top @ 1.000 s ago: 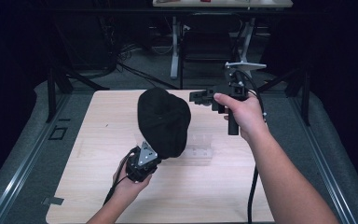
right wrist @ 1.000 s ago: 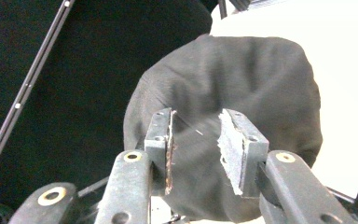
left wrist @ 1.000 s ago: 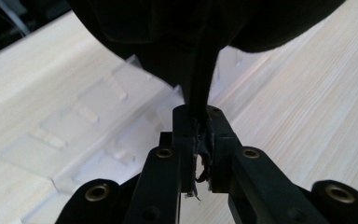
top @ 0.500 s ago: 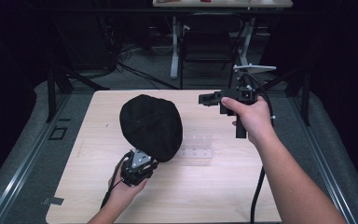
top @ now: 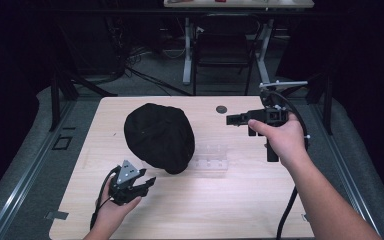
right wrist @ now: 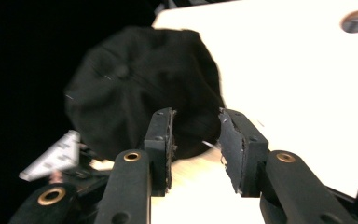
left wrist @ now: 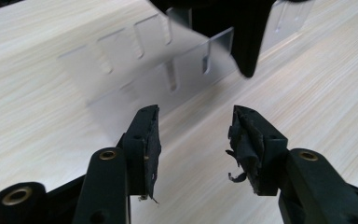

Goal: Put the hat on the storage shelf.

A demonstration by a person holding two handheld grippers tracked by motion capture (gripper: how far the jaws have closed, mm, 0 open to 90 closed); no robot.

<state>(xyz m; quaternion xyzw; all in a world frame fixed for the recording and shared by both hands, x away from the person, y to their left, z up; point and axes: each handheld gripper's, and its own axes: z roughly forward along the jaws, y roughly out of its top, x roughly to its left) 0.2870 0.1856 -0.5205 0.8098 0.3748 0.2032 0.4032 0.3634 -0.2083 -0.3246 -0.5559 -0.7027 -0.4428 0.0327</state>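
Observation:
A black cap lies crown-up on the wooden table, its right edge over a clear plastic stand. My left gripper sits just in front of the cap near the table's front left. Its jaws have just been opening and nothing is between them. In the left gripper view my left gripper faces the clear stand and the cap's black edge. My right gripper hovers to the right of the cap, pointing left, open and empty. Past my right gripper, that view shows the cap.
A small round hole marks the table's far middle. Chair and desk legs stand on the floor behind the table. Cables trail from both grippers. Bare wood runs along the front and right of the table.
The left gripper let go of the cap's edge and drew back toward the front edge. The cap shifted left and settled. The right gripper moved right, away from the cap.

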